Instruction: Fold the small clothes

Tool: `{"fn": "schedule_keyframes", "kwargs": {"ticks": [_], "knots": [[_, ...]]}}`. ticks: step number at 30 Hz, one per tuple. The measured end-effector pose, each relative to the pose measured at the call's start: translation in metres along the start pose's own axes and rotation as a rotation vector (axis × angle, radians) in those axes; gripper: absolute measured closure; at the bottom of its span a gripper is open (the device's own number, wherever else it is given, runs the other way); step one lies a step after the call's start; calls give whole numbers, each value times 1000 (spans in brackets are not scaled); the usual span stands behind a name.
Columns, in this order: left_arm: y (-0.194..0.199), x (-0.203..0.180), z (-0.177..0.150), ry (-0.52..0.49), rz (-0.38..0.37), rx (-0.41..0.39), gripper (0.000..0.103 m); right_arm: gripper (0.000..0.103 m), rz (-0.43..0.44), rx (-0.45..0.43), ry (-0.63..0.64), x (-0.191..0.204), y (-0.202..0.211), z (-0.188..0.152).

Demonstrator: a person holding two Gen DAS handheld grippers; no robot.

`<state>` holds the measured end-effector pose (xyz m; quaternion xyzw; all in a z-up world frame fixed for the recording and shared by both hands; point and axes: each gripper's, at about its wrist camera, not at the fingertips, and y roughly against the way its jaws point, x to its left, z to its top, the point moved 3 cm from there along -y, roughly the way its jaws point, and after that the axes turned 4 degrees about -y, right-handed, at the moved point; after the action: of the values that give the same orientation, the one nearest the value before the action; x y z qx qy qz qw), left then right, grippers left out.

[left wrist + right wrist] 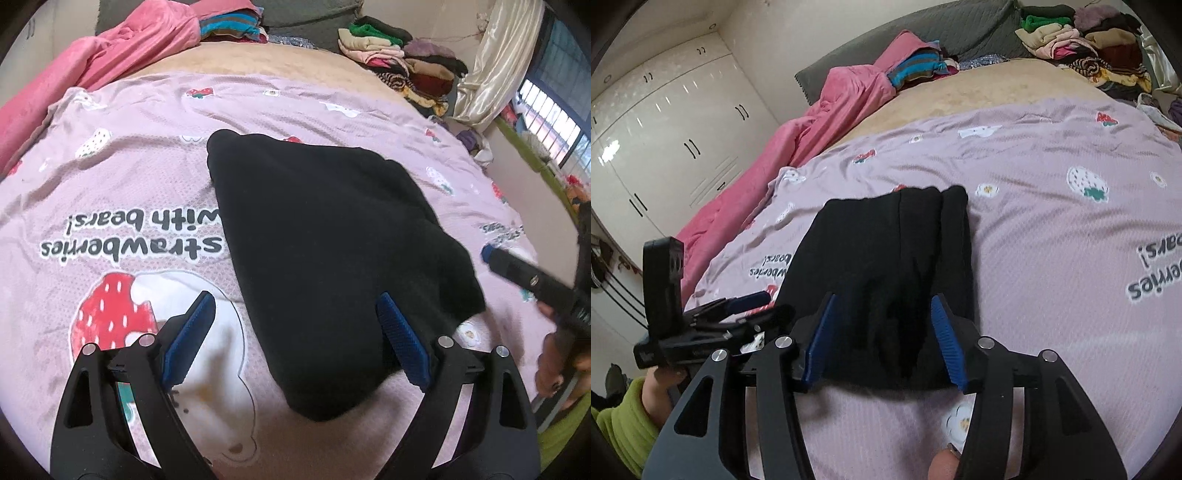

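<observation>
A folded black garment (pixel 332 236) lies flat on the pink strawberry-print sheet (pixel 110 177). My left gripper (pixel 295 328) is open above the garment's near left corner, holding nothing. The right gripper (pixel 524 273) shows at the garment's right edge in the left wrist view. In the right wrist view the black garment (pixel 890 258) lies straight ahead, its near edge between the fingers. My right gripper (pixel 882 332) is open and empty just above that edge. The left gripper (pixel 713 325) shows at the left of this view, beside the garment.
A pink blanket (pixel 92 70) lies bunched along the bed's far left. A pile of folded clothes (pixel 399 55) sits at the bed's far right corner. White wardrobes (pixel 665 140) stand beyond the bed's left side. A window (pixel 554 125) is at the right.
</observation>
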<state>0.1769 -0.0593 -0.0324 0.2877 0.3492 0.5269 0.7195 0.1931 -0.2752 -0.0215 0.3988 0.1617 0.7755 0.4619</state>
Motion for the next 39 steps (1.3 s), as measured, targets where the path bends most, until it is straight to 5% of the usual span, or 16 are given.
{"fn": "schedule_keyframes", "kwargs": {"ticks": [8, 9, 10, 16, 23, 30, 34, 39], "knots": [[-2, -11, -11, 19, -68, 17, 35, 55, -3, 55, -25, -2, -23, -6], [-2, -12, -11, 15, -63, 17, 35, 65, 11, 61, -33, -4, -25, -6], [-1, -12, -11, 14, -63, 17, 36, 100, 39, 67, -35, -4, -27, -6], [5, -13, -10, 7, -68, 11, 38, 99, 15, -24, -16, -11, 0, -2], [2, -14, -15, 9, -65, 31, 38, 100, -163, 45, 54, -21, -20, -23], [3, -16, -20, -3, -60, 41, 37, 96, -200, 34, 18, -26, -20, -30], [6, -17, -20, -4, -59, 35, 37, 73, -245, 4, 37, -18, -9, -29], [13, -17, -19, -8, -60, 21, 36, 66, -258, -38, 58, -7, 9, -28]]}}
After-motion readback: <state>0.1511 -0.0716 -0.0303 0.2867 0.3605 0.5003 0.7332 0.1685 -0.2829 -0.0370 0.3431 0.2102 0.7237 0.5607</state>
